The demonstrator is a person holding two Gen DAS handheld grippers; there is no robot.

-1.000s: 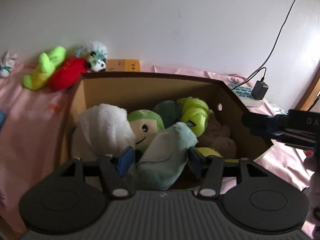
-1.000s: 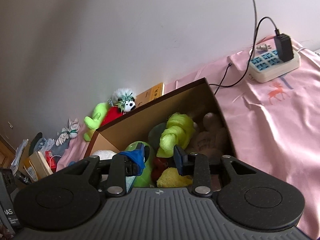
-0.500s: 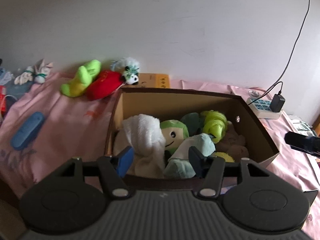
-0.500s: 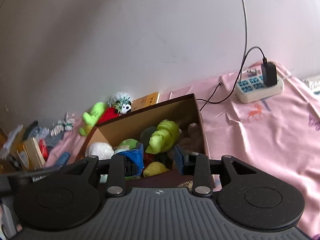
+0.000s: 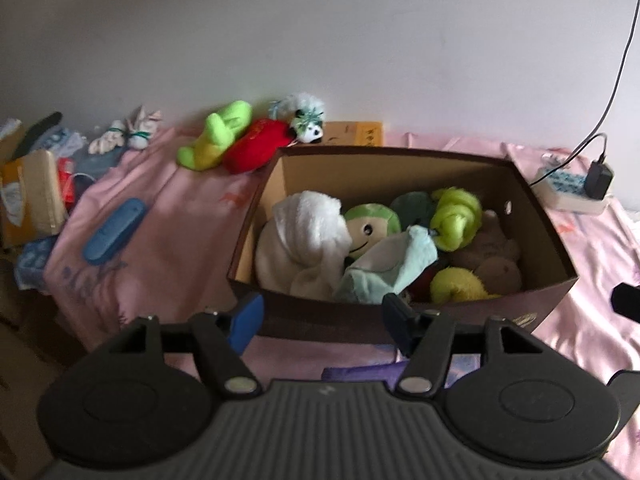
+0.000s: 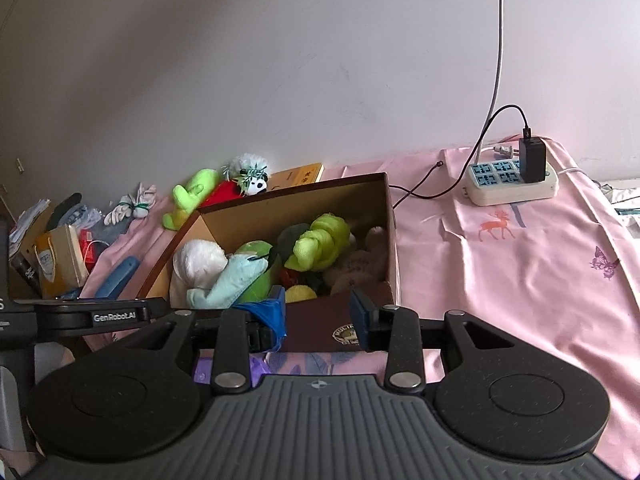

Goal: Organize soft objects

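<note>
A plain pale wall backs a surface covered with a pink patterned sheet (image 6: 520,272), on which an open cardboard box (image 5: 400,320) sits with its long axis running roughly parallel to the wall. Inside the box, a white fluffy toy (image 5: 304,240) fills the left end, a green smiling plush (image 5: 370,226) lies beside it, and a pale blue soft toy (image 5: 388,268) slants over them, its long axis rising from the box's near wall toward the right. A lime knotted plush (image 5: 456,218) sits right of centre, with a brown plush (image 5: 492,252) and a yellow plush (image 5: 460,284) at the right end. Outside, near the box's far left corner against the wall, a lime-green toy (image 5: 218,136), a red toy (image 5: 258,148) and a small panda (image 5: 306,120) lie in a row. A blue case (image 5: 114,230) rests toward the sheet's left edge, and a power strip (image 6: 512,182) near the wall on the right. The left gripper (image 5: 322,318) hangs before the box's near wall, jaws spread wide with nothing between them. The right gripper (image 6: 318,316) is also parted and apparently empty, though blue material bunched at its left finger is hard to read.
</note>
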